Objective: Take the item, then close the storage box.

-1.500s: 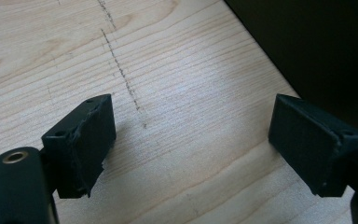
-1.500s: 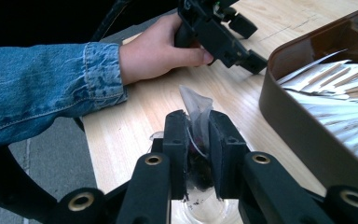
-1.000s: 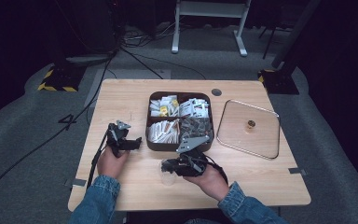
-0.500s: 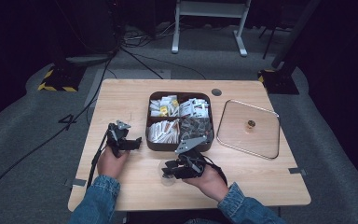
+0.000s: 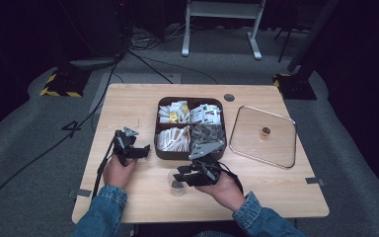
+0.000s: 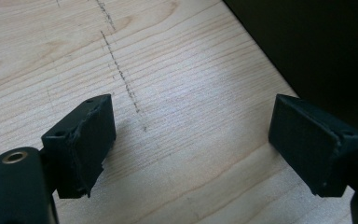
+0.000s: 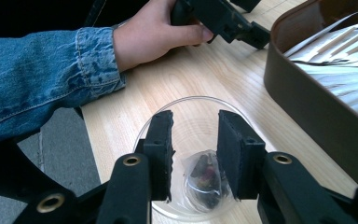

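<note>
A clear glass cup (image 5: 177,183) stands near the table's front edge. A small clear-wrapped packet (image 7: 203,179) with dark contents lies in the bottom of the cup (image 7: 191,109). My right gripper (image 5: 179,176) hangs over the cup, pointing left. Its jaws have just been opening and stand a little apart, with the packet below my right gripper (image 7: 195,140) and no pad pressing on it. My left gripper (image 5: 145,150) rests low over bare wood just left of the brown box, open wide with nothing in it (image 6: 191,140).
The brown box (image 5: 190,156) with four compartments of paper packets sits mid-table, and its dark wall (image 7: 307,107) is close to the cup's right. A square glass lid (image 5: 256,148) with a gold knob lies to the box's right. A denim-sleeved arm holds the left gripper (image 7: 254,35).
The right gripper's jaws have parted a little over the cup. Both hands have kept their places.
</note>
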